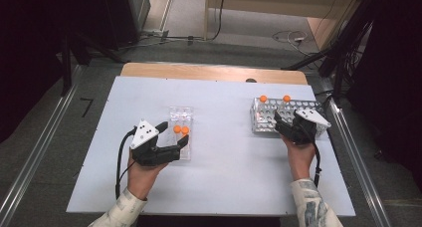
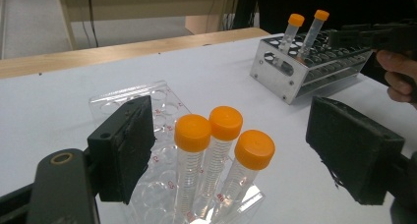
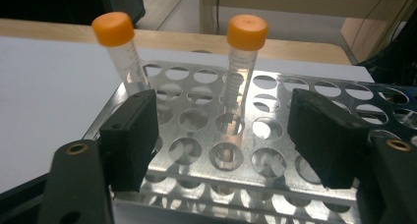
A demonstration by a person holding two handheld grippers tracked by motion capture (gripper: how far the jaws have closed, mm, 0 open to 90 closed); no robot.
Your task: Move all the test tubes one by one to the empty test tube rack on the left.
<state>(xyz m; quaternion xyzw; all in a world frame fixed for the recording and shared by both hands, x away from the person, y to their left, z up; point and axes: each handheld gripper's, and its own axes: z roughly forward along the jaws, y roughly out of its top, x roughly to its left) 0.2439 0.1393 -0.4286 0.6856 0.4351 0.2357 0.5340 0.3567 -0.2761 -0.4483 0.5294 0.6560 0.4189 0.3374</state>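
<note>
Three clear tubes with orange caps [image 2: 225,122] stand close together in a clear plastic rack [image 2: 152,98] near the table's middle. My left gripper [image 2: 236,145] is open, a pad on either side of them, touching none. In the high view, that left gripper [image 1: 173,134] lies at the clear rack's [image 1: 180,112] near end. Two more orange-capped tubes [image 3: 120,42] [image 3: 241,76] stand in the far rows of a perforated metal rack [image 3: 196,150]. My right gripper [image 3: 223,135] hovers open over the metal rack's near rows, short of both tubes. The right gripper [image 1: 278,125] sits at the metal rack's [image 1: 261,118] front.
The racks stand on a white board [image 1: 224,177] over a wooden table [image 1: 209,71]. Most holes of the metal rack hold nothing. Metal rails run along both sides of the table, and cables lie on the floor beyond its far edge.
</note>
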